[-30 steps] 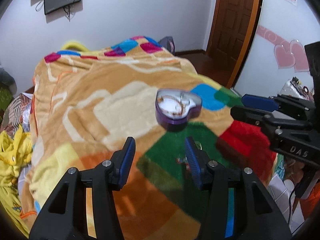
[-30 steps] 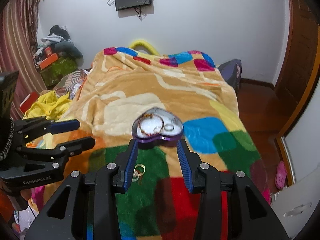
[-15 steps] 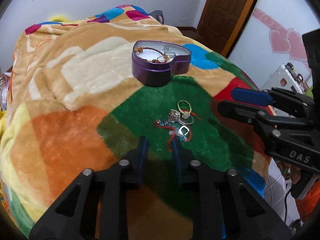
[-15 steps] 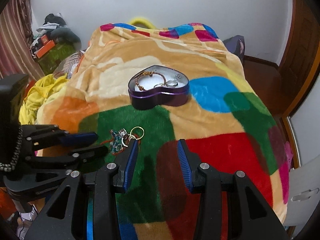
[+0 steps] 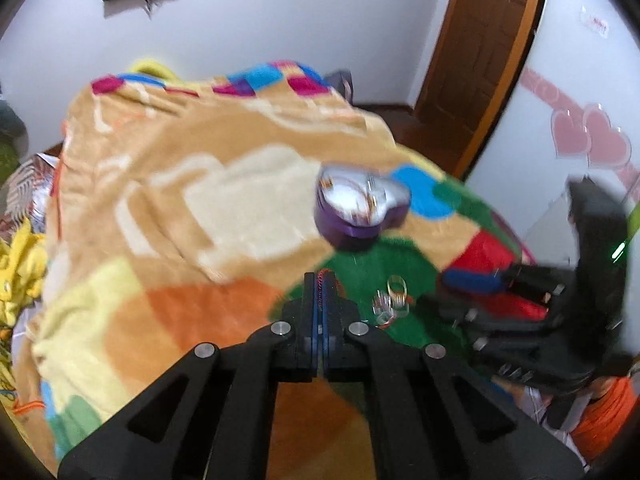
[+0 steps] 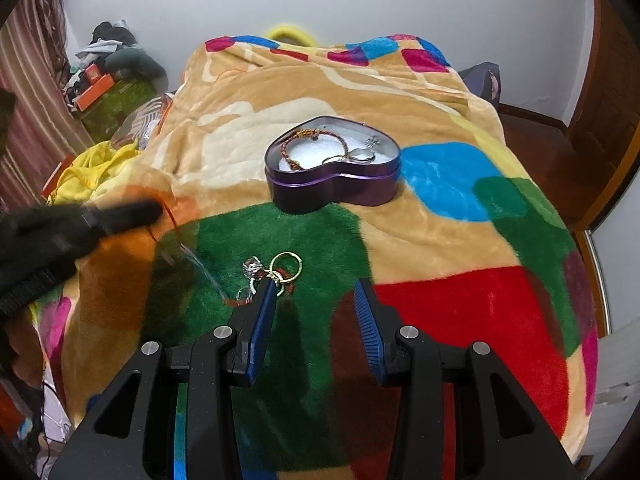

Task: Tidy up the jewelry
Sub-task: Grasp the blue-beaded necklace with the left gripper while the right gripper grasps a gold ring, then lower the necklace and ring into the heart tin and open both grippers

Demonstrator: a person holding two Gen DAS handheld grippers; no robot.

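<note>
Left gripper (image 5: 320,280) clamped on red cord (image 5: 319,285), jaws just closed, pendant end trailing off blanket (image 6: 248,88). Right gripper (image 6: 316,300) parted, empty, beside ring pile (image 6: 276,272) on green patch. Beyond: heart tin (image 6: 332,188), bracelet and rings already in. Roughly half sorted.

Purple heart tin (image 6: 336,188); blanket (image 6: 460,184) tan with green, red, blue, orange patches.
</note>
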